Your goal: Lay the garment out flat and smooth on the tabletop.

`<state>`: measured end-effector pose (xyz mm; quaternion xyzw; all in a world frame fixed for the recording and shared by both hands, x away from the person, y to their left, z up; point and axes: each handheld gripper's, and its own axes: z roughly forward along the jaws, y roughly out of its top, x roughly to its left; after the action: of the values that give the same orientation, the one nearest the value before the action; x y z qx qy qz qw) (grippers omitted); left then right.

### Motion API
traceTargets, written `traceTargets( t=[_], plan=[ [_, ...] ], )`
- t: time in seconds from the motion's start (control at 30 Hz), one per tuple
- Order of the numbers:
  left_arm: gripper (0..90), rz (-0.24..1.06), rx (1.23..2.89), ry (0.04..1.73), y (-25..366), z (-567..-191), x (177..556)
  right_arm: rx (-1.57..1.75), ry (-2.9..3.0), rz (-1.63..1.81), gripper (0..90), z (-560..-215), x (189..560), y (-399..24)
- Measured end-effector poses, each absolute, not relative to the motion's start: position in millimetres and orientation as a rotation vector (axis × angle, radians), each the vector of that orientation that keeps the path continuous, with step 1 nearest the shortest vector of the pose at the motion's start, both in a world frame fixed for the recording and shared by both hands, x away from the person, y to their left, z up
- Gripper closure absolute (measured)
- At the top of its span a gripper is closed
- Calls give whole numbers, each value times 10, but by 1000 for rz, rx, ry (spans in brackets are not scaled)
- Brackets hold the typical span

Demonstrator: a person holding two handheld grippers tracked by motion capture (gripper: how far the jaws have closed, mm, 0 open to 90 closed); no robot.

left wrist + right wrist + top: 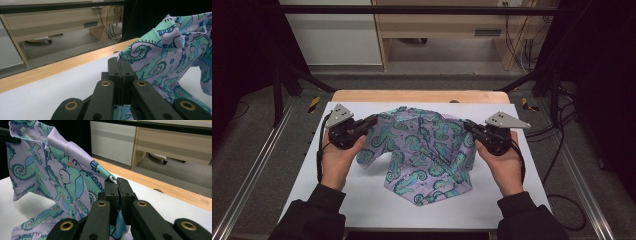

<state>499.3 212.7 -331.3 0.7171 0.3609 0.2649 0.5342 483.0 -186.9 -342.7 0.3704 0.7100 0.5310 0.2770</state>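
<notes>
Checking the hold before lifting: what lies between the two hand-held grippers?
In the high view, only the seahorse-print cloth spans between the left hand-held gripper and right hand-held gripper, both clamped on it.

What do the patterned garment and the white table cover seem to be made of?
Garment: thin printed fabric, probably a smooth knit; it drapes and folds softly between the left gripper and the right gripper.
Table cover: matte white sheet, perhaps paper or board; flat and glare-free.

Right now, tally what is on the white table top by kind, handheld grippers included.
Patterned garment, lilac with teal seahorse print: 1
Handheld grippers, left gripper and right gripper, each shut on an edge of the garment: 2
Total: 3
</notes>
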Motion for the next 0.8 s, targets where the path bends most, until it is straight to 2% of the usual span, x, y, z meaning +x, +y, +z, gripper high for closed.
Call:
traceTargets(
  t=[0.5, 0.8],
  plan=[
    [900, 596, 1676, 887, 2052, -3239, 5330, 1039, 1871, 1447, 877, -3391, 5087, -1892],
    [900, 631, 1666, 872, 2005, -2995, 5442, 1028, 1838, 1461, 877, -3137, 5216, -1915]
  ],
)
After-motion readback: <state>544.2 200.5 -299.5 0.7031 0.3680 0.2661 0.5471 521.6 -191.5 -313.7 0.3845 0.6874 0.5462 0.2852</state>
